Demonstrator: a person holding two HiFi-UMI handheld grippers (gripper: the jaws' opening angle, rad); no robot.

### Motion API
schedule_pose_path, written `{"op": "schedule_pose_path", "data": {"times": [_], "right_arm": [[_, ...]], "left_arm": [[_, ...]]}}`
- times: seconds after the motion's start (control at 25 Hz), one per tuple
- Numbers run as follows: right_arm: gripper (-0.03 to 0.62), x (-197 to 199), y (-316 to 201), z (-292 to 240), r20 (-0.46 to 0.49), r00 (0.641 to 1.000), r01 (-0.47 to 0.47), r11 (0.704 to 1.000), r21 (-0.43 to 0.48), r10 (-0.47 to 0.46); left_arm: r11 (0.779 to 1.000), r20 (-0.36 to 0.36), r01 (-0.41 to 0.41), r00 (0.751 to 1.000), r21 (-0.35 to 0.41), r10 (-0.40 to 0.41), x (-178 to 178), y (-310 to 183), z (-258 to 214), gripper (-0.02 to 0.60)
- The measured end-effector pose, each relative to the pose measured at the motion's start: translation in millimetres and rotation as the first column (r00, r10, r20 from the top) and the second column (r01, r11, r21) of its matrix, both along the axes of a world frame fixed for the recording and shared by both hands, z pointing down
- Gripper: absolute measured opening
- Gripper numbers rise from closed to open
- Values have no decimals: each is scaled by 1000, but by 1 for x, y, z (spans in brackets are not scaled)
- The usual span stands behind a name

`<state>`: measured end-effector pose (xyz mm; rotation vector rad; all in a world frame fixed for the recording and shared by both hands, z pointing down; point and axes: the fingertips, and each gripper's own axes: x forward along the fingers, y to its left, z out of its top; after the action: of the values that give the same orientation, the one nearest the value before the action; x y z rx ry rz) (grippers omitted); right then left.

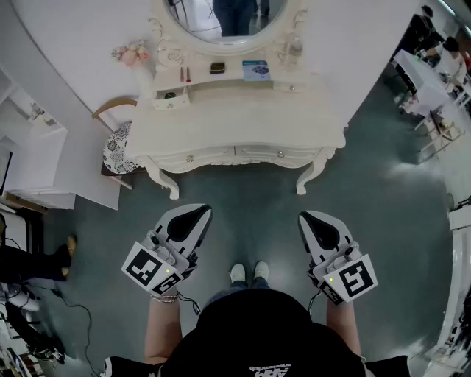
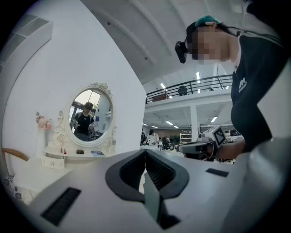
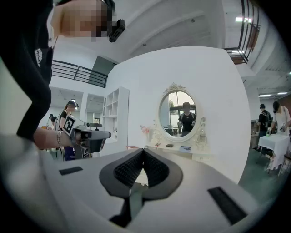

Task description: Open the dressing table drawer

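Observation:
A white dressing table [image 1: 243, 121] with an oval mirror [image 1: 224, 22] stands ahead of me against the wall. Its front holds two shut drawers, each with a small knob [image 1: 190, 157] [image 1: 280, 154]. A little upper drawer [image 1: 171, 99] on the left shelf is pulled out. My left gripper [image 1: 200, 210] and my right gripper [image 1: 305, 217] hover over the floor, well short of the table, both shut and holding nothing. In the left gripper view, that gripper [image 2: 145, 151] points right of the mirror [image 2: 90, 116]. In the right gripper view, the right gripper [image 3: 143, 151] points left of the mirror [image 3: 177, 113].
A patterned stool [image 1: 116, 145] is tucked at the table's left end, beside a white shelf unit [image 1: 33, 158]. People sit at a white table [image 1: 434, 74] at the far right. Cables [image 1: 70, 309] lie on the floor at the left. My shoes [image 1: 249, 272] stand between the grippers.

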<state>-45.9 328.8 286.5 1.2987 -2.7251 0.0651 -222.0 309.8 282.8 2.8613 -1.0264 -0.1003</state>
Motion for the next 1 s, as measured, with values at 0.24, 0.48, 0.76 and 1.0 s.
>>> {"op": "schedule_pose_path", "data": {"times": [0.24, 0.48, 0.76, 1.0], "right_arm": [[18, -2, 12, 1, -15, 1000, -27, 1000, -9, 27], [18, -16, 21, -2, -29, 998, -56, 998, 10, 57], [18, -16, 39, 0, 9, 992, -123, 992, 14, 123], [20, -20, 47, 4, 20, 992, -129, 992, -3, 129]], "left_arm": [[1000, -5, -30, 1000, -3, 30, -1, 10, 0, 18], [997, 0, -73, 997, -1, 73, -7, 16, 4, 18], [993, 14, -117, 993, -7, 117, -16, 29, 15, 18], [991, 4, -126, 992, -39, 127, -22, 32, 23, 18]]}}
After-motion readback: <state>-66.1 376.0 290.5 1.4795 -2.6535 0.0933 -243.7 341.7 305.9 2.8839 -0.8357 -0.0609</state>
